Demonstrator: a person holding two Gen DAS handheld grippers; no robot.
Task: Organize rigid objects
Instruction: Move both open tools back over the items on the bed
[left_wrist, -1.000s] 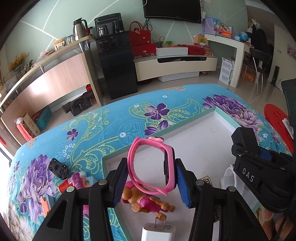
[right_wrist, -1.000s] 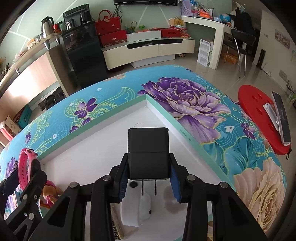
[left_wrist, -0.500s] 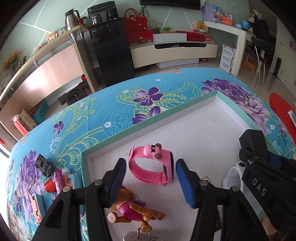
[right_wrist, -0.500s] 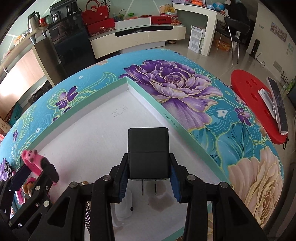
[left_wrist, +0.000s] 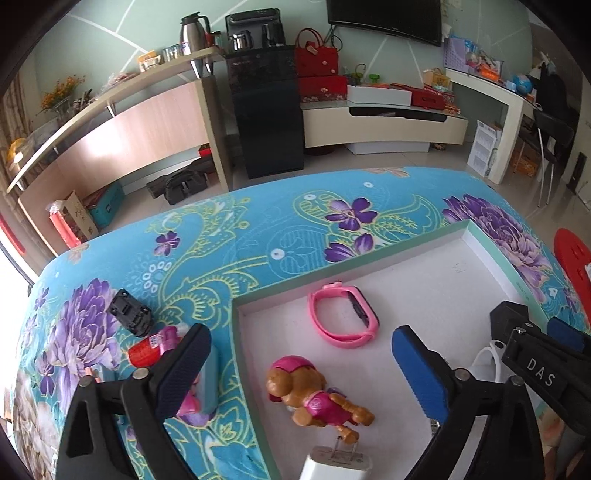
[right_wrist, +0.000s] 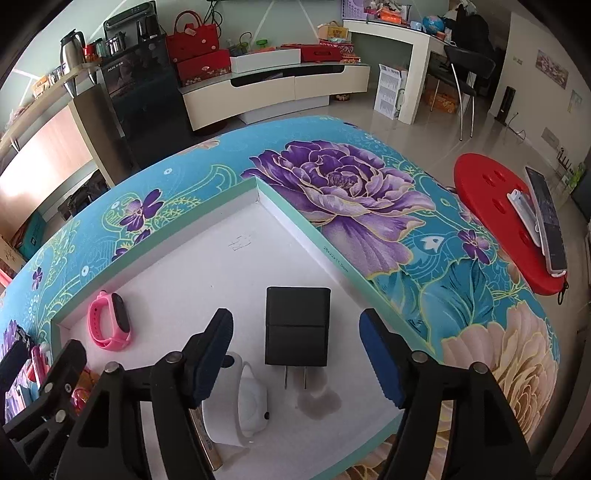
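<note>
Both claws have just been opening and hold nothing, left claw (left_wrist: 299, 363) above the toy dog (left_wrist: 314, 395), right claw (right_wrist: 295, 354) straddling the black charger (right_wrist: 297, 325), which withdrawal could perhaps knock.

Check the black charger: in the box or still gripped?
In the box. The black charger lies flat on the white box floor; the right gripper has just opened, pads clear of it.

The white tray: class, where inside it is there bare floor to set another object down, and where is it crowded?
Free: the far corner of the white tray, beyond the pink watch and black charger. Crowded: the near edge, with the toy dog and white charger.
</note>
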